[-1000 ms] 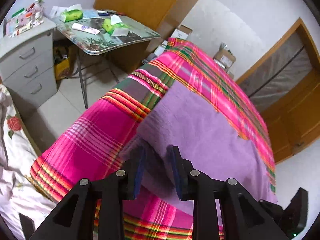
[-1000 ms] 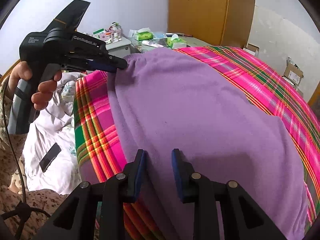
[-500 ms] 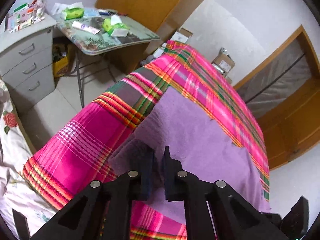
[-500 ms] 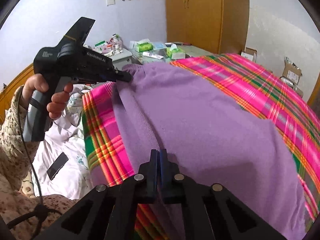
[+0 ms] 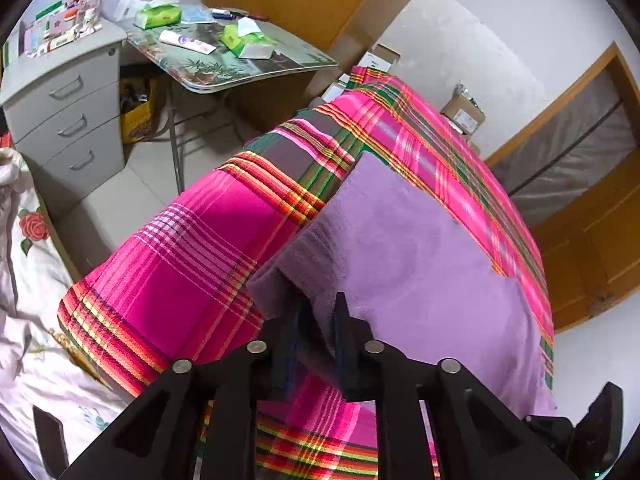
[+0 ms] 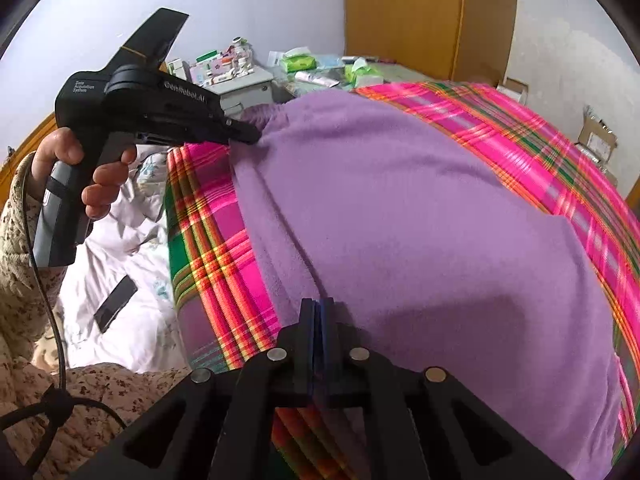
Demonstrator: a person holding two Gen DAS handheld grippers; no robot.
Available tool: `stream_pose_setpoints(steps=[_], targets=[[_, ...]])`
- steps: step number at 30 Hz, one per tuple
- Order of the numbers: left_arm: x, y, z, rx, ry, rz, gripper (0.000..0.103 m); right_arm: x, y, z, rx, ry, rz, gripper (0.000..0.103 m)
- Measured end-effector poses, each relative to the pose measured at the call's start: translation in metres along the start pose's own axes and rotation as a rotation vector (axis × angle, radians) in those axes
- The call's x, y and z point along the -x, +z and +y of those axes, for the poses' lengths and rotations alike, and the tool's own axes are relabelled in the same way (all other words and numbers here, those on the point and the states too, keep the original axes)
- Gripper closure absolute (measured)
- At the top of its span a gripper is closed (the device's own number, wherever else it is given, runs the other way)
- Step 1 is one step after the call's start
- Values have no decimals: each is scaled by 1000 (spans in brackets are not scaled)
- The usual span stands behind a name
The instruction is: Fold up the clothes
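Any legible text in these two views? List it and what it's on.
"GenRobot.AI": side of the left gripper, slightly blurred.
"Data Acquisition System": small label at the rear of that gripper's body, only just readable.
Packets on the gray drawer cabinet and folding table: print too small to read.
Cardboard box label: unreadable.

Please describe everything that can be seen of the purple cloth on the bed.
The purple cloth is a plain, soft, fleece-like piece, lilac in colour, with no print. It lies spread flat over the pink plaid cover of the bed. Its near edge is doubled into a long fold. The left gripper pinches one near corner, lifted slightly; the right gripper is closed on the same near edge further along. Its far end is straight, except for a small notch near one corner.
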State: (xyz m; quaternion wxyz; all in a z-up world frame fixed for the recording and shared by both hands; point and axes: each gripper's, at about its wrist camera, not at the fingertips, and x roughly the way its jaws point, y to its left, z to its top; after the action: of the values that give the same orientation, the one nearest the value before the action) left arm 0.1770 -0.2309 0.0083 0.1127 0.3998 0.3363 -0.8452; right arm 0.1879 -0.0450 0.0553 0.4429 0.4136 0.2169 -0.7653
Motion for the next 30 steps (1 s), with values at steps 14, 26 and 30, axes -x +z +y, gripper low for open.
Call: stream_pose_setpoints(steps=[14, 26, 30], targets=[[10, 5, 28, 97, -24, -8, 57, 17, 41, -1, 23, 42, -65, 80], [11, 5, 38, 119, -82, 13, 56, -38, 83, 32, 112, 68, -84, 66], [10, 6, 39, 114, -93, 19, 56, -56, 95, 49, 150, 66, -75, 63]])
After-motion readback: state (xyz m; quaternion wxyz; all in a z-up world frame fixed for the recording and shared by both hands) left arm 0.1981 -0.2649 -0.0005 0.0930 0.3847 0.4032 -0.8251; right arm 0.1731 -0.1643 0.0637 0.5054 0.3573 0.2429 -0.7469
